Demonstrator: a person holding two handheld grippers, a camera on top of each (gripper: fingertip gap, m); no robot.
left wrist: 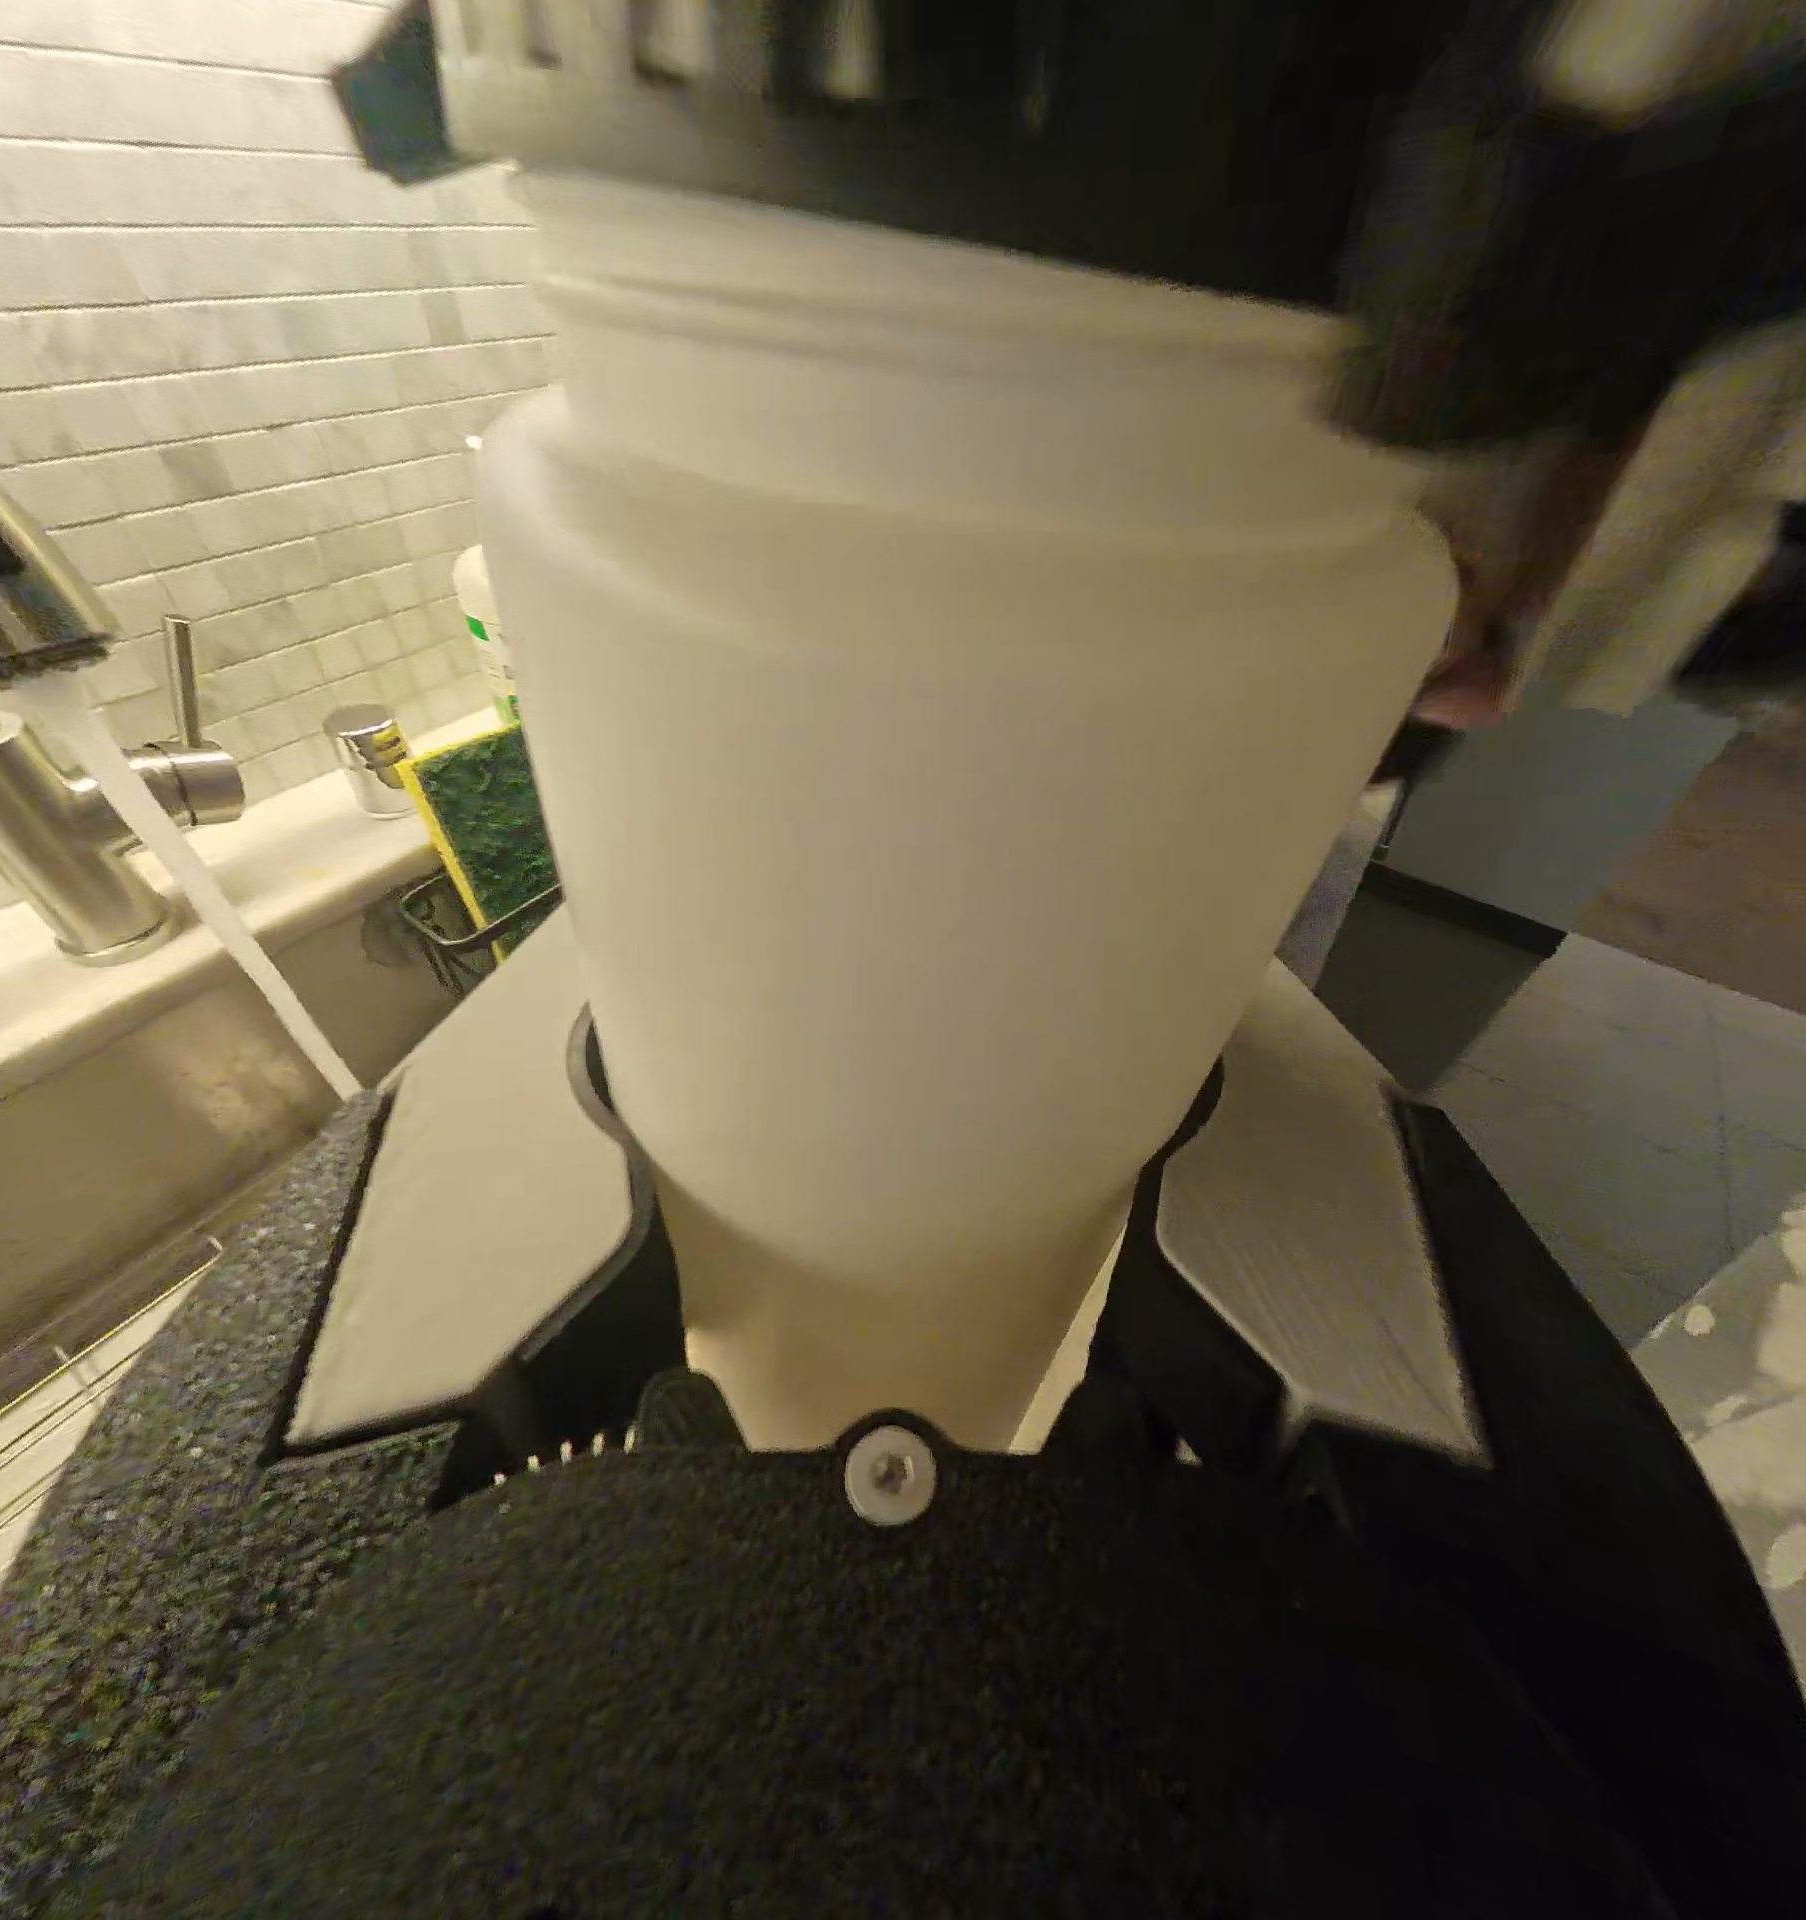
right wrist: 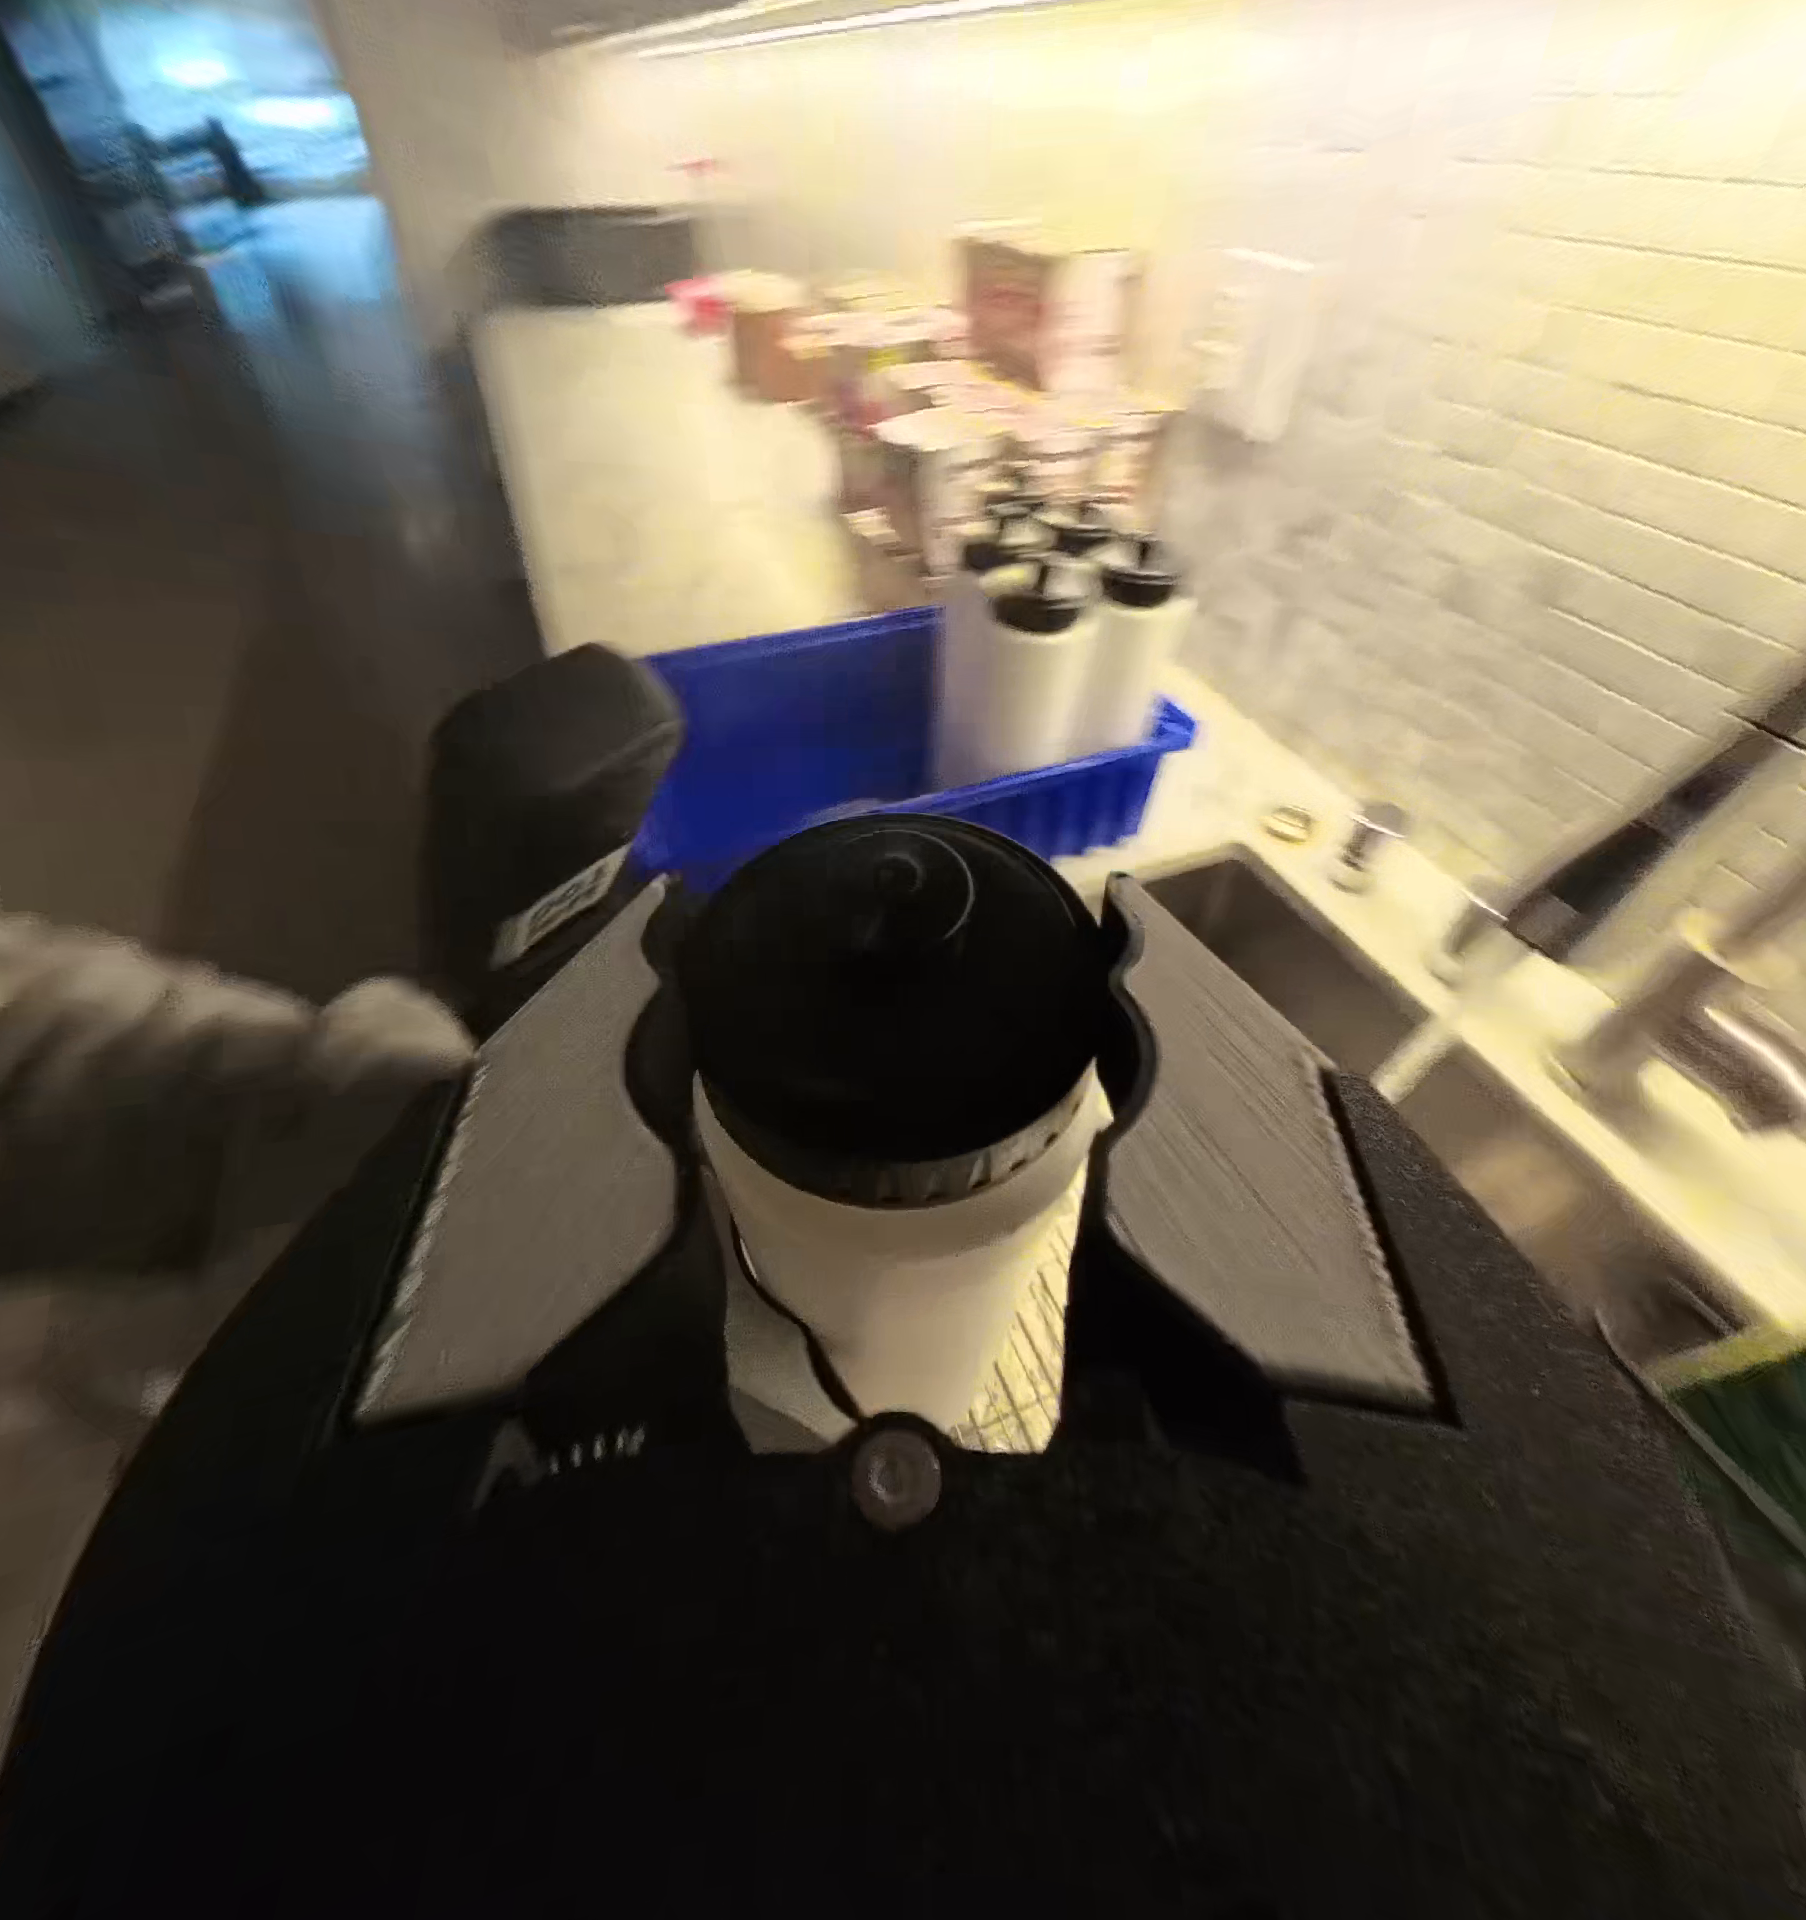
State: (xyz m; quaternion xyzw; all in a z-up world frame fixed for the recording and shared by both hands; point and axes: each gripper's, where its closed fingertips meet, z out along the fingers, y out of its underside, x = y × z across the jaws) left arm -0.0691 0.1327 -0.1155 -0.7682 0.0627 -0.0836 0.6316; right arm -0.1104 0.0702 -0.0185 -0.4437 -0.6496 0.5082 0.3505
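My left gripper is shut on the body of a white plastic bottle and holds it upright, close to the camera. The bottle's black screw lid is at the top of the left wrist view, where my right gripper shows blurred against it. In the right wrist view my right gripper is shut around that black lid, with the white bottle body below it. My left gripper and a grey sleeve show to the left.
A steel faucet runs a stream of water into the sink. A green-yellow sponge sits in a wire caddy. A blue bin on the counter holds several white bottles with black lids. The wall behind is tiled.
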